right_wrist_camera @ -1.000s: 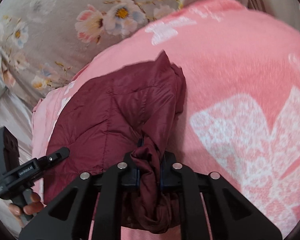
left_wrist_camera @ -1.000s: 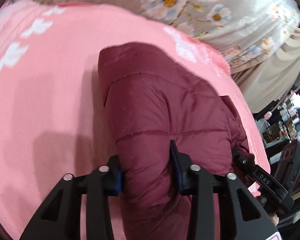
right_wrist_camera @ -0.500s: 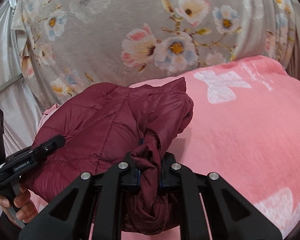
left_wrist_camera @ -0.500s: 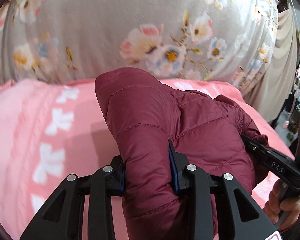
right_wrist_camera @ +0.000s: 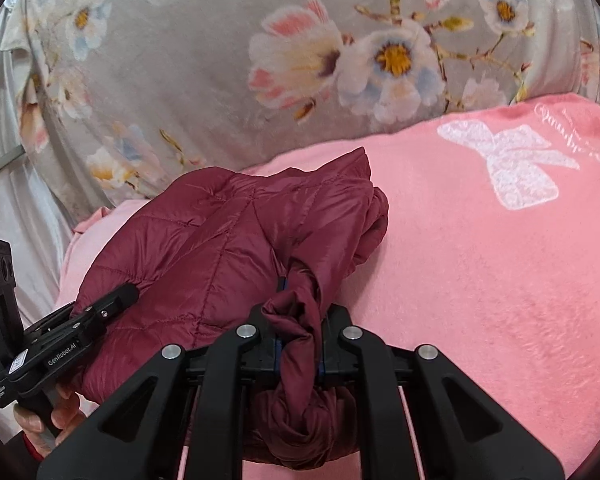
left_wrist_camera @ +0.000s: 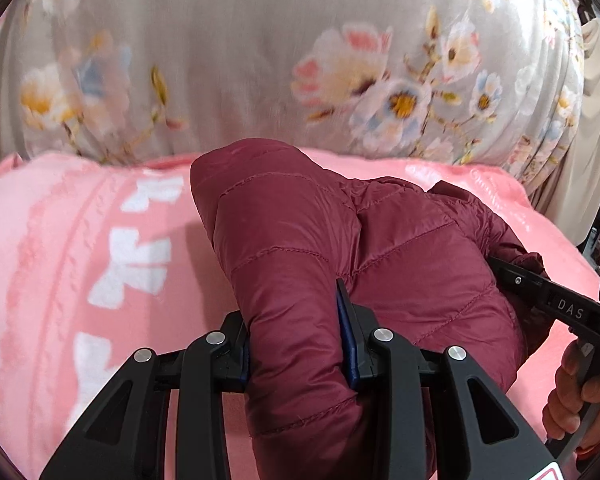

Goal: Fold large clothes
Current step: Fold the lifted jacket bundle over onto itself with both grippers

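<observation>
Over the pink blanket (left_wrist_camera: pixel 52 288), both tools have carried the jacket (left_wrist_camera: pixel 300 280) toward the floral curtain (left_wrist_camera: pixel 220 60). Left tool (left_wrist_camera: pixel 296 344) stays clamped on a puffy fold, right tool (right_wrist_camera: pixel 300 344) on bunched fabric, likely carrying it aside.

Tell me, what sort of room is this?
Probably a bedroom: a pink fleece blanket with white bows covers what looks like a bed, and a grey floral sheet hangs behind it. A maroon puffer jacket is being folded.
</observation>
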